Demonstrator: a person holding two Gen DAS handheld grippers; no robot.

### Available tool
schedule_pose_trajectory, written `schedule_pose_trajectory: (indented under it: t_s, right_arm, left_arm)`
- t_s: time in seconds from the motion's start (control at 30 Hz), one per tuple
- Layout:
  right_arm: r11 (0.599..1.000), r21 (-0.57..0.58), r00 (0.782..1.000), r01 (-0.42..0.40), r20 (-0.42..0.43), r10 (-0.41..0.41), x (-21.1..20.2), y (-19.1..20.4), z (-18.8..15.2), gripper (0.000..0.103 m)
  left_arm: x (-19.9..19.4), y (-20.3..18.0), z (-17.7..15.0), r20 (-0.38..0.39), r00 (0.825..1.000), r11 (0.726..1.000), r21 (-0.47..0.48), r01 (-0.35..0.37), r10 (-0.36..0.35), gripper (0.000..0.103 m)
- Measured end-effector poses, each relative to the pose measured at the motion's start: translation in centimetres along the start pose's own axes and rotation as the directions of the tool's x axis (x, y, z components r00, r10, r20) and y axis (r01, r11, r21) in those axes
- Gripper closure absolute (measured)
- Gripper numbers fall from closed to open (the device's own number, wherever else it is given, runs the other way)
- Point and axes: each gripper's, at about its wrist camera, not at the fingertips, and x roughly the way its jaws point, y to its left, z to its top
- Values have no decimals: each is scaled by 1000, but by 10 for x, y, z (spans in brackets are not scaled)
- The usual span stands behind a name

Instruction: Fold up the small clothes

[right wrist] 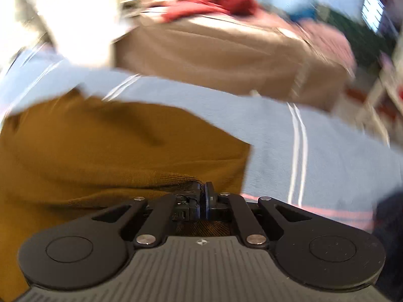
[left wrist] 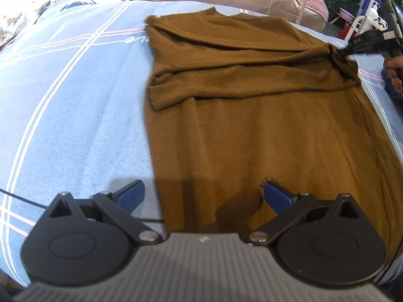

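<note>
A brown knit top (left wrist: 252,125) lies spread flat on a light blue bedsheet (left wrist: 75,113), hem toward the near side and neckline at the far side. One sleeve is folded across the chest, its cuff reaching the left edge. At the far right, the fabric bunches into a gathered fold at the shoulder. In the right wrist view the cloth is blurred.
</note>
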Motion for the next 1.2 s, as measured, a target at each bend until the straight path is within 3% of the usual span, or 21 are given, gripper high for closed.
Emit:
schedule_pose_trajectory:
  t_s: [0.03, 0.07, 0.13, 0.2, 0.33, 0.4, 0.5, 0.63, 0.67, 0.7, 0.73, 0.9, 1.0, 1.13, 1.2]
  right_arm:
    - [1000, 6, 999, -1, -46, 2, 8, -2, 1, 40]
    - [999, -23, 998, 25, -52, -26, 10, -1, -1, 22]
    - [992, -85, 995, 98, 14, -97, -1, 6, -5, 12]
    - [987, -97, 989, 129, 86, -121, -19, 9, -13, 11]
    - [981, -181, 985, 69, 166, -39, -56, 13, -40, 6]
    - [967, -251, 986, 54, 167, -12, -63, 15, -55, 6]
    - [939, -333, 987, 86, 154, -36, -55, 19, -61, 21]
    - [894, -436, 988, 101, 148, -40, -38, 29, -63, 29]
    - [880, -456, 987, 130, 146, -70, -36, 36, -66, 39]
    - [871, -469, 986, 144, 139, -89, -35, 42, -71, 58]
    - [874, -469, 989, 130, 127, -79, -34, 40, -71, 90]
    - [924, -363, 988, 118, 139, -72, -56, 22, -71, 91]
    - [925, -374, 997, 67, 60, -48, -60, 9, -78, 90]
    - [906, -403, 991, 129, 28, -129, -57, 2, -93, 88]
    - [943, -312, 993, 113, 55, -101, -69, -1, -88, 73]
  left_arm:
    - [0, 2, 2, 1, 1000, 1000, -5, -3, 3, 0]
    - [-1, 4, 4, 5, 1000, 1000, -10, -7, 7, 0]
    - [-4, 8, 8, 23, 1000, 1000, -18, -16, 17, 0]
    - [-7, 13, 11, 46, 998, 999, -25, -35, 36, 0]
    - [-8, 26, 26, 96, 992, 995, -58, -79, 85, 0]
    - [-9, 30, 37, 127, 985, 991, -69, -112, 120, 0]
    - [-5, 32, 55, 168, 973, 987, -51, -152, 159, 0]
    - [3, 28, 75, 191, 961, 978, 17, -207, 200, 0]
    - [5, 28, 78, 188, 961, 977, 23, -211, 203, 0]
    - [7, 29, 80, 188, 961, 977, 27, -213, 205, 0]
    - [9, 30, 82, 184, 961, 976, 30, -216, 207, 0]
    - [28, 40, 85, 152, 960, 968, 45, -246, 236, 0]
    - [33, 46, 89, 145, 965, 974, 21, -226, 220, 0]
    - [40, 49, 101, 150, 971, 982, -7, -188, 187, 0]
    - [43, 48, 108, 156, 966, 978, -6, -208, 207, 0]
